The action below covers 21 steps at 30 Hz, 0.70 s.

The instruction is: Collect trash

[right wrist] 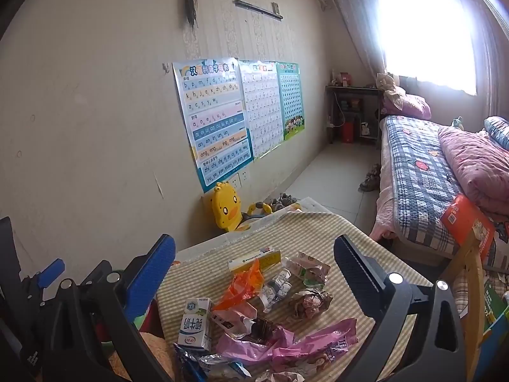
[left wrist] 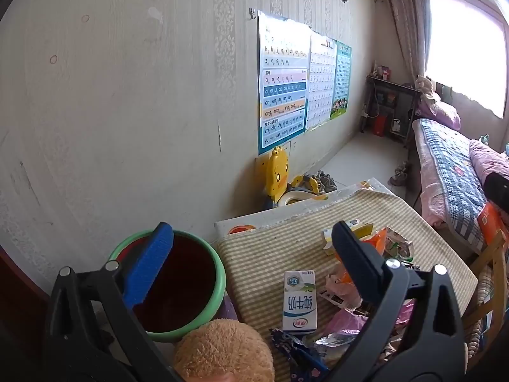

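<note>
Stood at the very start of collecting: nothing lifted yet, all the litter lying on the striped table cloth (right wrist: 318, 229), the bin's dark inside showing nothing. Next move, as a judgement, called for lowering one gripper over a single piece, closing on it, then carrying it across to the bin

Largest first: green-rimmed bin (left wrist: 219, 273) on the floor, just ahead of and below the left gripper (left wrist: 251, 254), partly behind its blue finger, touching or nearly touching the table edge. Left gripper spread wide, released, empty between the fingers. Right gripper (right wrist: 254, 264) likewise spread wide, grasping nothing, hanging above the heap

Then the plush toy (left wrist: 222, 350), close under the left gripper, beside the bin; not trash, by the look of it

Then the pink wrapper (right wrist: 296, 343), low and nearest between the right gripper's fingers. Milk carton (left wrist: 299, 302) lying flat, between the left gripper's fingers, ahead and below; in the right view (right wrist: 194, 324), nearer the blue finger. Orange plastic bag (right wrist: 241, 286) farther ahead, centred. Crumpled wrapper ball (right wrist: 310, 302) toward the black finger. Yellow-and-white box (right wrist: 254, 259) farthest off, beyond the rest
</note>
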Each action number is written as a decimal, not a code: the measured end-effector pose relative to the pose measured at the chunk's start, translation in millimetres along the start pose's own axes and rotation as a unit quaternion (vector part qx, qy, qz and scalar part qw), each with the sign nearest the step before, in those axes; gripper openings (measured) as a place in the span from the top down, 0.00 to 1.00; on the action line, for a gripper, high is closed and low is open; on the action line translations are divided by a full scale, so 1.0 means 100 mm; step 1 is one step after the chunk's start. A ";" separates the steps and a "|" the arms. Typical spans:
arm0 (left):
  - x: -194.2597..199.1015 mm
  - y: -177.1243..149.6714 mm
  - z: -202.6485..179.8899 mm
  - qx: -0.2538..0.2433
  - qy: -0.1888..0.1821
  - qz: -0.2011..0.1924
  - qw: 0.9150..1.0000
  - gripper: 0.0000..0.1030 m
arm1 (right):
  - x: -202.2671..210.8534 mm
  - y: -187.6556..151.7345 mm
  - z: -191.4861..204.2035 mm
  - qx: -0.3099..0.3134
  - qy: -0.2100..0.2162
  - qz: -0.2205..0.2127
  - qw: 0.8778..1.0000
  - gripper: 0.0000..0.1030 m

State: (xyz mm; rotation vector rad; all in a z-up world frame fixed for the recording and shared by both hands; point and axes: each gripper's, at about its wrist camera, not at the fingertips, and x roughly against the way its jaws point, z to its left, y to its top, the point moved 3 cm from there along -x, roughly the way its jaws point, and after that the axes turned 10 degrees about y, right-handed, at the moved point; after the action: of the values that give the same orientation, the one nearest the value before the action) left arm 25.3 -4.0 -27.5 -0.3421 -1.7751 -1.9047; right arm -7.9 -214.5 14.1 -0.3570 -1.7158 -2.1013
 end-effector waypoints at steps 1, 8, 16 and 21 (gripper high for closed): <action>-0.01 0.00 -0.01 0.000 0.000 0.001 1.000 0.05 | -0.01 -0.01 0.00 0.000 0.000 0.001 1.000 0.07; -0.03 -0.01 0.01 -0.001 0.000 0.005 1.000 0.05 | -0.02 -0.04 0.01 -0.002 0.002 0.002 1.000 0.07; -0.04 0.00 0.02 -0.002 0.004 0.007 1.000 0.05 | -0.02 -0.05 0.00 -0.002 0.002 0.003 1.000 0.07; -0.04 -0.01 0.04 -0.002 0.005 0.009 1.000 0.05 | -0.03 -0.06 0.00 -0.002 0.002 0.003 1.000 0.07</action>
State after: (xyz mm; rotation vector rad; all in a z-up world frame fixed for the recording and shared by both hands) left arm 27.8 0.6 -29.6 -0.3488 -1.7561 -1.8956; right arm -7.9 -213.0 7.8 -0.3593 -1.7059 -2.0995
